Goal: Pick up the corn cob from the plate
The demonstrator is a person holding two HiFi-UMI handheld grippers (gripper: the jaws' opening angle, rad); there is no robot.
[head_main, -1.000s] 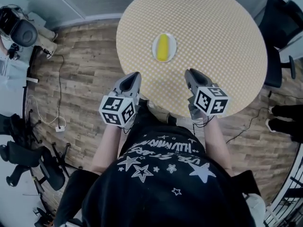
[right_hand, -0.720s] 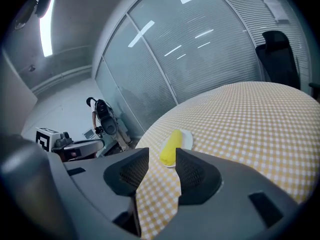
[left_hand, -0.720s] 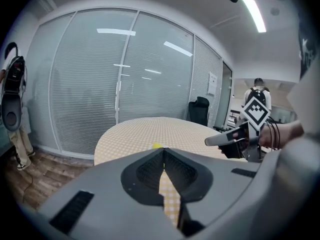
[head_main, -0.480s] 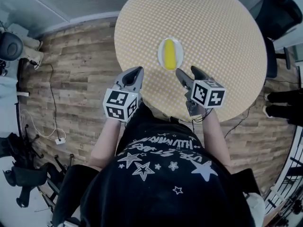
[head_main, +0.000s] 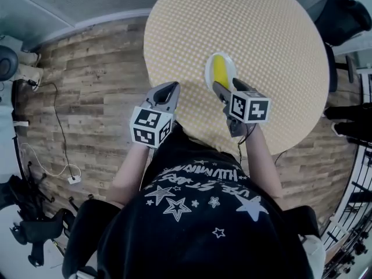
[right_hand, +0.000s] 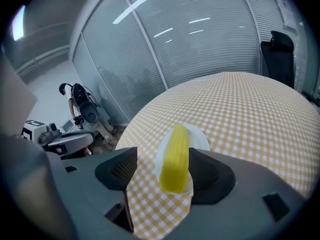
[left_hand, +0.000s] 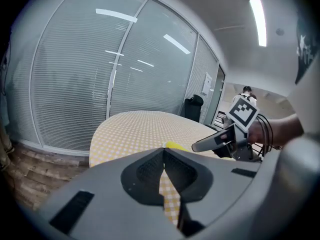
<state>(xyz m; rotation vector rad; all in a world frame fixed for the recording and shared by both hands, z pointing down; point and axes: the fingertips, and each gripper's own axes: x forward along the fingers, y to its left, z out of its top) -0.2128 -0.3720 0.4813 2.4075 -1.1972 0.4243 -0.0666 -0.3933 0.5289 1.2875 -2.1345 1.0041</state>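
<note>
A yellow corn cob [head_main: 220, 71] lies lengthwise on a small white plate [head_main: 231, 64] on the round checked table [head_main: 273, 34]. My right gripper [head_main: 223, 89] hovers at the plate's near edge. In the right gripper view its jaws are opening, and the near end of the corn cob [right_hand: 175, 159] lies between the dark pads [right_hand: 119, 168] without touching them. The plate [right_hand: 198, 134] shows behind the cob. My left gripper [head_main: 168, 88] is shut and holds nothing, left of the plate at the table's near edge. The left gripper view looks past its own tips [left_hand: 163, 152] to the corn cob [left_hand: 175, 146] and the right gripper [left_hand: 201, 144].
Black office chairs [head_main: 344, 17] stand right of the table. Cables [head_main: 40, 156] and dark equipment [head_main: 29, 231] lie on the wooden floor at the left. A glass wall with blinds [right_hand: 190, 39] curves behind the table. A person stands by gear [right_hand: 75, 101] farther off.
Both grippers have moved forward and down toward the plate. The right gripper's jaws have gone from shut to wide apart around the cob's near end. The left stays shut.
</note>
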